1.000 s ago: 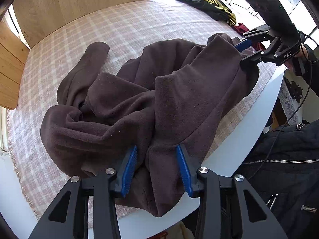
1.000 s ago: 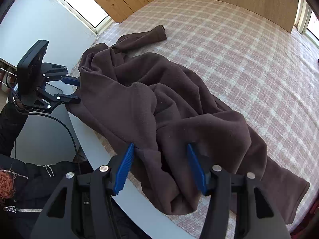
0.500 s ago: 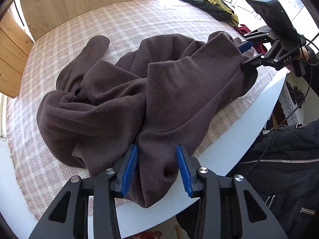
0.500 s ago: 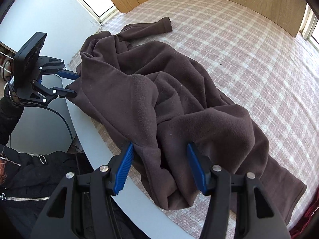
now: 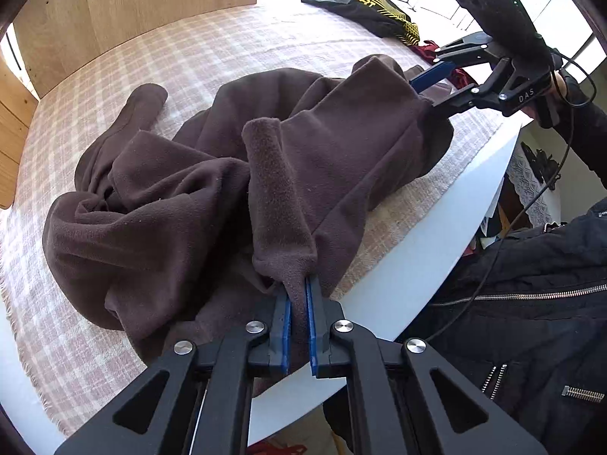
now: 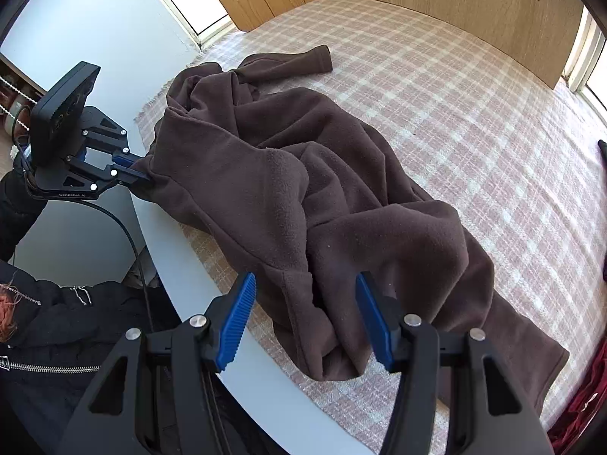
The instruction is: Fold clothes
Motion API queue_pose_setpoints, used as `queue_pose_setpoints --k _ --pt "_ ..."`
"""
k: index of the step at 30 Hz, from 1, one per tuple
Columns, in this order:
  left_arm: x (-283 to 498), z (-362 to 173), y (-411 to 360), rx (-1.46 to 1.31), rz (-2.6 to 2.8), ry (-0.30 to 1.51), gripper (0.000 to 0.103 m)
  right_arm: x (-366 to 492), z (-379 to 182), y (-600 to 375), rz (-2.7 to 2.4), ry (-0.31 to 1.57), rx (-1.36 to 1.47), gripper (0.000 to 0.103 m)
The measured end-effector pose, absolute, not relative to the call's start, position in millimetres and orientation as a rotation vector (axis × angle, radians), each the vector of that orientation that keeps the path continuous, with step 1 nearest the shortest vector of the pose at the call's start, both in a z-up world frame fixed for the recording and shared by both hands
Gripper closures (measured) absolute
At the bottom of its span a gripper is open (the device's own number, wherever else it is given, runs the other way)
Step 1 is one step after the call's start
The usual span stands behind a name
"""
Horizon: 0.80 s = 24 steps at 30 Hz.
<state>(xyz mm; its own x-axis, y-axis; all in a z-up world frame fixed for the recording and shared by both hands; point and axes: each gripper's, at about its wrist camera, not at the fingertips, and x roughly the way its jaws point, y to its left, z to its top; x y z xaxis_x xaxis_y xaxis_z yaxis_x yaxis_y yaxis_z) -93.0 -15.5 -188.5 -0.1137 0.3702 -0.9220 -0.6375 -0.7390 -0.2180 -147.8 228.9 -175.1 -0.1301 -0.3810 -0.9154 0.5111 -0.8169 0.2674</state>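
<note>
The brown fleece [image 5: 212,197] lies lengthwise along the table edge [image 5: 436,261]. The left gripper [image 5: 297,326] pinches a fold; the right gripper [image 6: 305,318] gapes around cloth, apparently loose.

The right gripper [image 6: 305,318] gapes around a fold of the brown fleece [image 6: 303,197] while the left gripper [image 6: 131,170] pinches its far edge.

Left gripper [image 5: 297,326] went from open to clamped on a fold of the brown fleece garment [image 5: 235,189] (fold now pinched up between the blue pads).
</note>
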Motion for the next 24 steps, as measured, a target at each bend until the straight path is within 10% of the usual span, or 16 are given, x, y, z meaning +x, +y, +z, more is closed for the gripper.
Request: queue_pose_setpoints --k 12,16,24 --pt "-90.9 -201.7 -15.0 -1.497 1.961 0.334 0.097 -131.2 -194.8 207.6 -1.950 0.327 1.597 0.049" --pt "-97.5 -212.1 -20.7 -1.514 1.948 0.301 0.087 -128.8 -199.0 209.0 -1.948 0.327 1.627 0.089" --pt "-91.9 -200.0 -12.8 -1.451 2.001 0.377 0.099 -112.9 -176.6 213.6 -2.033 0.343 1.572 0.096"
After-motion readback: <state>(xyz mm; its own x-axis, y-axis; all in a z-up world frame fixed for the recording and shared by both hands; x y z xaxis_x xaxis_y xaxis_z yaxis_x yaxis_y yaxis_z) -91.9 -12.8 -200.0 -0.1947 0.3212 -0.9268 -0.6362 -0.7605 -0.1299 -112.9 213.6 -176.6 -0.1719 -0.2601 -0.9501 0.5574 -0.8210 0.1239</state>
